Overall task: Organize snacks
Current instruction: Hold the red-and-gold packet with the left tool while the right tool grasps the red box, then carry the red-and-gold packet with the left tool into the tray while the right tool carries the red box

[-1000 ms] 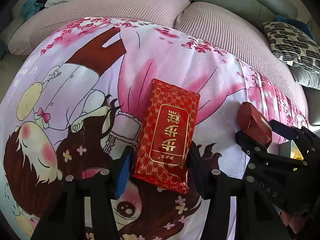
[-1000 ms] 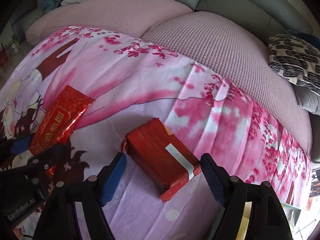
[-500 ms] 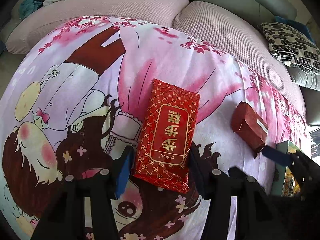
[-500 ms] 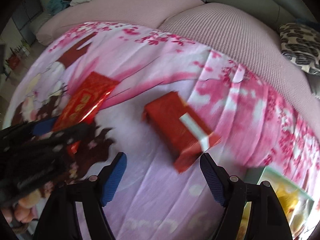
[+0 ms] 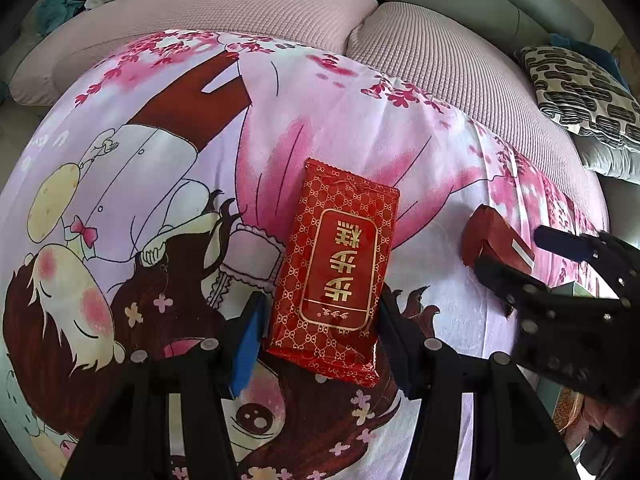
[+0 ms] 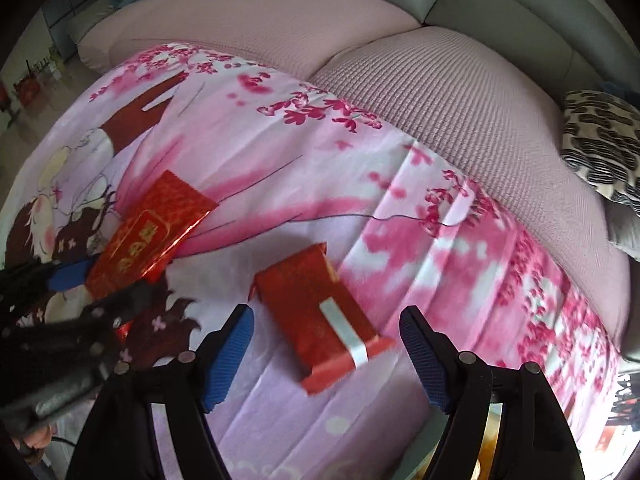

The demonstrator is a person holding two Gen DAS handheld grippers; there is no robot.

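A red snack packet with gold lettering lies on the cartoon-print cloth. My left gripper is shut on the packet's near end, a pad against each long side. In the right wrist view the same packet sits at the left, with the left gripper around it. To its right lies a red box with a white tape strip. My right gripper straddles the box's near end, open, with its blue pads clear of the box. The left wrist view shows the box and the right gripper at the right.
The cloth covers a pink sofa seat with grey backrests behind. A black-and-white patterned cushion lies at the far right. A container with yellowish contents shows at the lower right, below the right gripper.
The right gripper drew back from the red box half a second ago and has since come back over it. The left gripper and the packet have stayed still.
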